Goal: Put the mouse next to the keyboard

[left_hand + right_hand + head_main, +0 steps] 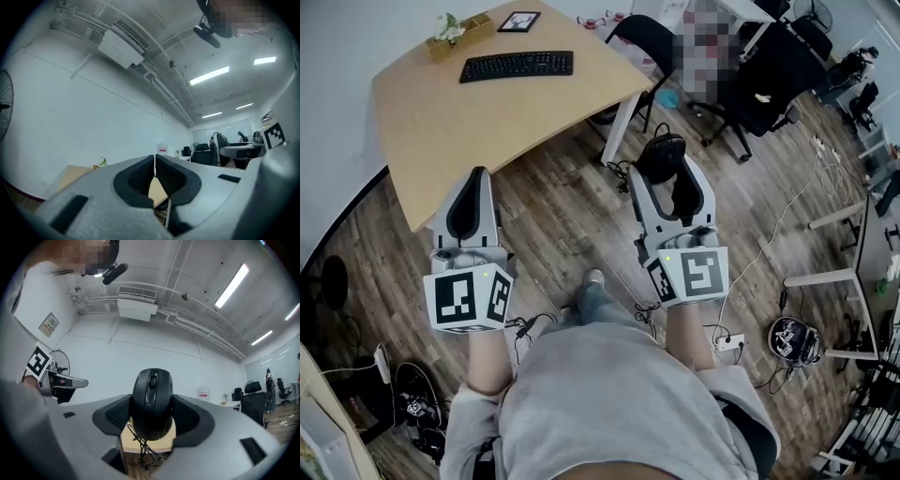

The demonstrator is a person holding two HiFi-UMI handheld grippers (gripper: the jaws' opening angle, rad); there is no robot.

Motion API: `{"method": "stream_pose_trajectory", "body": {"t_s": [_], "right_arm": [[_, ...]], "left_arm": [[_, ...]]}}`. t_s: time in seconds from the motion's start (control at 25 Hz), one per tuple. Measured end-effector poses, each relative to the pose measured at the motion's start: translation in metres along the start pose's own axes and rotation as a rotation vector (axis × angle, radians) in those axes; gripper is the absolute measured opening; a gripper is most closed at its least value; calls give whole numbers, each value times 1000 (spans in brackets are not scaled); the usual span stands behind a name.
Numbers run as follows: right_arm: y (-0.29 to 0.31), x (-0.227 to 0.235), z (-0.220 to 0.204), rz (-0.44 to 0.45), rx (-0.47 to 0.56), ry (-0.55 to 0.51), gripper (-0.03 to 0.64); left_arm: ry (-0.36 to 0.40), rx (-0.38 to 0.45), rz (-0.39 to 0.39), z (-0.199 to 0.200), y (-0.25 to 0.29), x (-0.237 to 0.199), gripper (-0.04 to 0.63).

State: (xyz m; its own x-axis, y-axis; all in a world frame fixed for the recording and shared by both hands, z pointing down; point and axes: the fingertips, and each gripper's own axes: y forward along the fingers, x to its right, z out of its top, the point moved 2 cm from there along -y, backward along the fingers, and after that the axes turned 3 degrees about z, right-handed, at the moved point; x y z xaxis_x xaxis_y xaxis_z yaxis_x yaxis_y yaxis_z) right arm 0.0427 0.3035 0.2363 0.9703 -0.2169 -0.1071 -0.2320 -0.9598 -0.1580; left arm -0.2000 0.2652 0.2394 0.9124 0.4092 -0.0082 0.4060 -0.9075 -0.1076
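The right gripper (667, 171) was clamped on the mouse (662, 153), its pads (116, 414) pressing the black body from both sides. The mouse stood nose-up between them, and its cable (140, 446) hung in a loose tangle below. In the head view the mouse was held in the air over the wood floor (553, 216), off the near right side of the table (431, 122). It was well apart from the keyboard (517, 66), which lay toward the table's far edge. A planter (459, 34) with small flowers and a tablet (519, 21) sat just beyond the keyboard. A black chair (642, 42) stood at the table's right end. The left gripper (477, 180) was held over the floor beside the table's near edge. Its jaws were closed together, with only a thin seam between the pads and nothing held. Both grippers pointed forward, roughly level, side by side in front of the person.
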Motion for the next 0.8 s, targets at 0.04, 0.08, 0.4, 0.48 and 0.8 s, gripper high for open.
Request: {"method": "stream_pose_trajectory", "body": {"t_s": [0.04, 0.08, 0.4, 0.48, 0.8], "right_arm": [[4, 3, -2, 3, -1, 1, 258], [8, 6, -3, 5, -1, 6, 258], [51, 42, -15, 31, 11, 50, 258], [62, 52, -18, 44, 13, 53, 258], [101, 92, -26, 86, 26, 55, 258]], "left_arm": [[1, -1, 3, -1, 4, 0, 17], [2, -1, 6, -1, 8, 0, 17], [14, 5, 31, -4, 58, 5, 17], [18, 9, 40, -3, 71, 9, 17], [25, 28, 59, -2, 123, 28, 17]]}}
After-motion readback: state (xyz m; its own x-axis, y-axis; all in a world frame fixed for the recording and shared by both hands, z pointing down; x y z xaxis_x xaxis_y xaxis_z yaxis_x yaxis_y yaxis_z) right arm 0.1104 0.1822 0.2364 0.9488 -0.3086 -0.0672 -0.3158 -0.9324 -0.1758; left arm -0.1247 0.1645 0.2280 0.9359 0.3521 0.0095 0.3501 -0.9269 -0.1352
